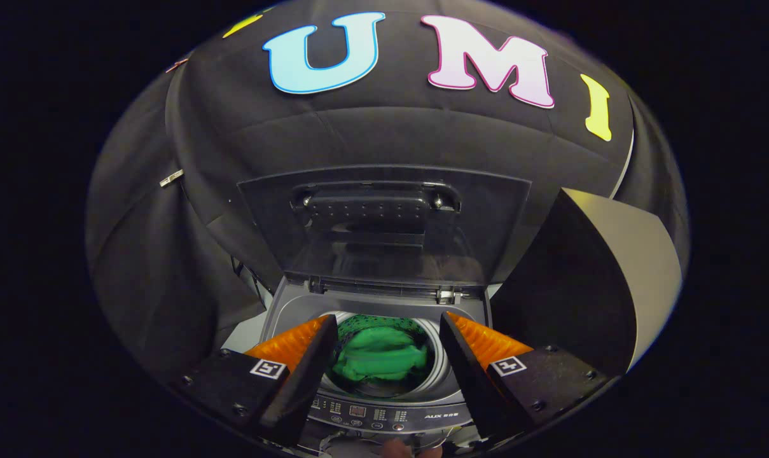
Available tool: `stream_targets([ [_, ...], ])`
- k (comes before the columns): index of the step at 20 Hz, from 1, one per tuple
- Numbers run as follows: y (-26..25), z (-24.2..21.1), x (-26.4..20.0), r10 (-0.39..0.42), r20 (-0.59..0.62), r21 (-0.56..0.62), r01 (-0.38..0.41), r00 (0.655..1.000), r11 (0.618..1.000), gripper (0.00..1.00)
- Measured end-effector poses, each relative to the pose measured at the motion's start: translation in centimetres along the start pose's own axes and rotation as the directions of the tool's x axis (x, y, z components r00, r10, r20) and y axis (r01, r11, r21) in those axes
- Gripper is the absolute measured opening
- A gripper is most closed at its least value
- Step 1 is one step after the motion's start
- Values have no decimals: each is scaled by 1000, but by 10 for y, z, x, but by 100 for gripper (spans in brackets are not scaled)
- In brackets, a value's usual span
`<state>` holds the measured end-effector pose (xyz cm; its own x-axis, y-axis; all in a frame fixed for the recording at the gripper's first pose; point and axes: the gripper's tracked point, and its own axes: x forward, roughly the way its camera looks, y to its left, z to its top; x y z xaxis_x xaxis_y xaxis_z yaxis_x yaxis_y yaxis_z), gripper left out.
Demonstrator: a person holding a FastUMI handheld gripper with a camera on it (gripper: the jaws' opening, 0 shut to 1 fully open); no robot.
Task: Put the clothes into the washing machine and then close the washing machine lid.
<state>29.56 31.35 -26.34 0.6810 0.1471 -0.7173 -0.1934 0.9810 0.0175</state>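
A grey top-loading washing machine (pixel 282 312) stands below and just ahead of my fingers. Its dark see-through lid (pixel 384 222) is raised upright against the black cloth wall, with the handle near its top. Green clothes (pixel 379 359) lie bunched inside the round drum, seen through the gap between my fingers. My gripper (pixel 384 356) hangs above the drum opening, open, with nothing between its fingers. The control panel (pixel 384 413) with small buttons runs along the machine's near edge, under the fingers.
A tall dark box with a pale side (pixel 619 280) stands close to the right of the machine. Black cloth wall surrounds the machine at the back and left. A small white clip (pixel 171 178) is fixed on the cloth at the left.
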Motion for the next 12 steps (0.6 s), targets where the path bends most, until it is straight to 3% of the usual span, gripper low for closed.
stream_targets([
  [6,7,29,-25,7,103,-62,0,995,998,100],
  [12,15,63,-55,31,198,-52,-21,980,998,100],
])
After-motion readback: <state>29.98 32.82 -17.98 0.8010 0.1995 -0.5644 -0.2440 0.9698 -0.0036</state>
